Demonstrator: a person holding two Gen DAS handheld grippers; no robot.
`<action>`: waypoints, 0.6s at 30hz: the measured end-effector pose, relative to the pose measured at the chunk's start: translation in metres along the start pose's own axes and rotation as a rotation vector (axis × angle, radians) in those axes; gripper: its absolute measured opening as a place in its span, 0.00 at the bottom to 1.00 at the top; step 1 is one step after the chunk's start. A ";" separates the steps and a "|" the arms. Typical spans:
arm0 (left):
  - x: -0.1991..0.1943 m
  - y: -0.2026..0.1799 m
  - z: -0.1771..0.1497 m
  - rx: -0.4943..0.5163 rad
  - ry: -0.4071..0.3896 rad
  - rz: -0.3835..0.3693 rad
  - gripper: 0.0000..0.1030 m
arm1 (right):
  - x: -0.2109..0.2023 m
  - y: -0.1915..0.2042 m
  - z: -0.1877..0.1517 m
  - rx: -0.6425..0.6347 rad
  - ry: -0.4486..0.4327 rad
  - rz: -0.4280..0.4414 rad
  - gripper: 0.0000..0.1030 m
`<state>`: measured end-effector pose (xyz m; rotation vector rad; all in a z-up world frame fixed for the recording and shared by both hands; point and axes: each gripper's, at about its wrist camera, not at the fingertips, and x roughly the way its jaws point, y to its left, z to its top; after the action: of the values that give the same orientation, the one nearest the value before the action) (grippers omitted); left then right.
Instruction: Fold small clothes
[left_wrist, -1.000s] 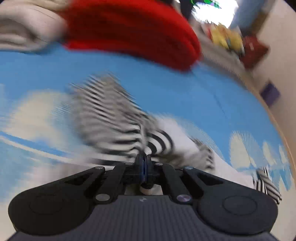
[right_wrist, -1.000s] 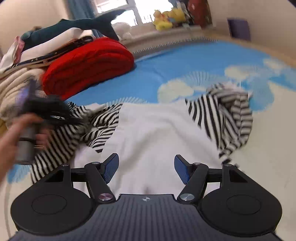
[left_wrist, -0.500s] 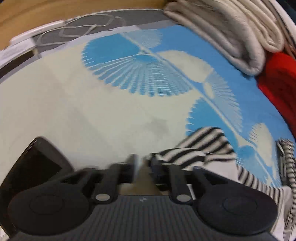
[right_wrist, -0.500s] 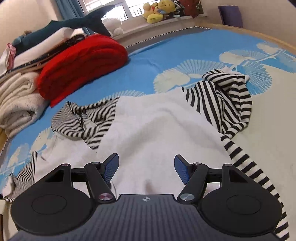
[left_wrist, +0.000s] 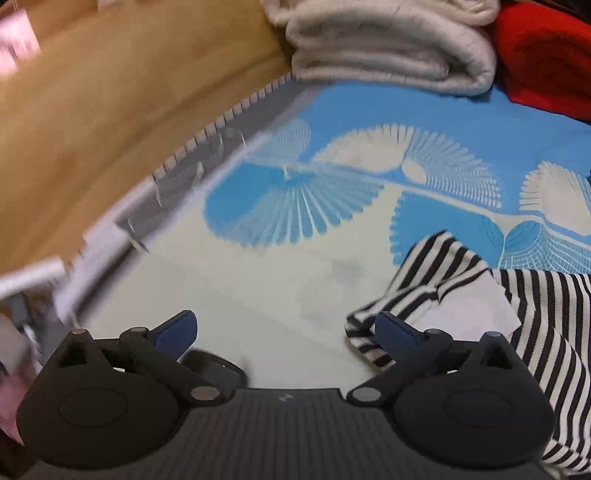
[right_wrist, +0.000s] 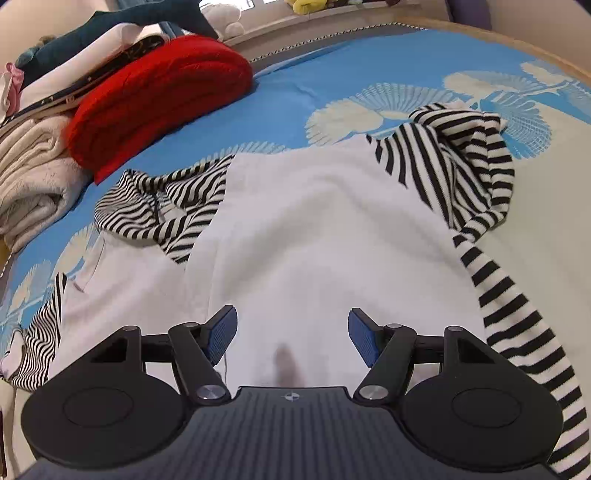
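Note:
A small white garment with black-and-white striped sleeves and hood (right_wrist: 314, 236) lies spread on the blue and cream patterned bed cover (right_wrist: 332, 74). My right gripper (right_wrist: 291, 332) is open and empty, just above the garment's white body near its hem. One striped sleeve (right_wrist: 517, 314) runs down the right side, the other sleeve (right_wrist: 37, 332) lies at the left. In the left wrist view my left gripper (left_wrist: 286, 332) is open and empty over bare cover, with the striped sleeve end (left_wrist: 424, 288) beside its right finger.
A folded red blanket (right_wrist: 159, 96) and folded beige blankets (right_wrist: 29, 177) are stacked at the back left, with more clothes on top. The beige pile (left_wrist: 388, 48) also shows in the left wrist view. The wooden floor (left_wrist: 92, 129) lies beyond the bed's left edge.
My left gripper let go of the striped sleeve and opened, swinging toward the bed's left edge. The sleeve now lies flat on the cover. My right gripper stayed open, moving slightly closer to the garment.

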<state>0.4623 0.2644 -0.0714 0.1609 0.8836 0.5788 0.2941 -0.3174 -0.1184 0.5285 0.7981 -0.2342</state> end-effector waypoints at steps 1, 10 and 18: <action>-0.006 -0.002 0.000 -0.002 -0.030 0.042 1.00 | 0.000 0.001 -0.001 -0.004 0.008 0.002 0.67; 0.009 -0.086 -0.004 0.193 0.008 -0.322 1.00 | 0.006 0.008 -0.005 -0.035 0.032 -0.003 0.67; 0.036 -0.017 0.015 -0.051 0.055 -0.366 0.12 | 0.013 0.001 -0.003 -0.037 0.029 -0.057 0.67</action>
<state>0.4988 0.2715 -0.0925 -0.0638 0.9235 0.2643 0.3019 -0.3148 -0.1290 0.4761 0.8451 -0.2641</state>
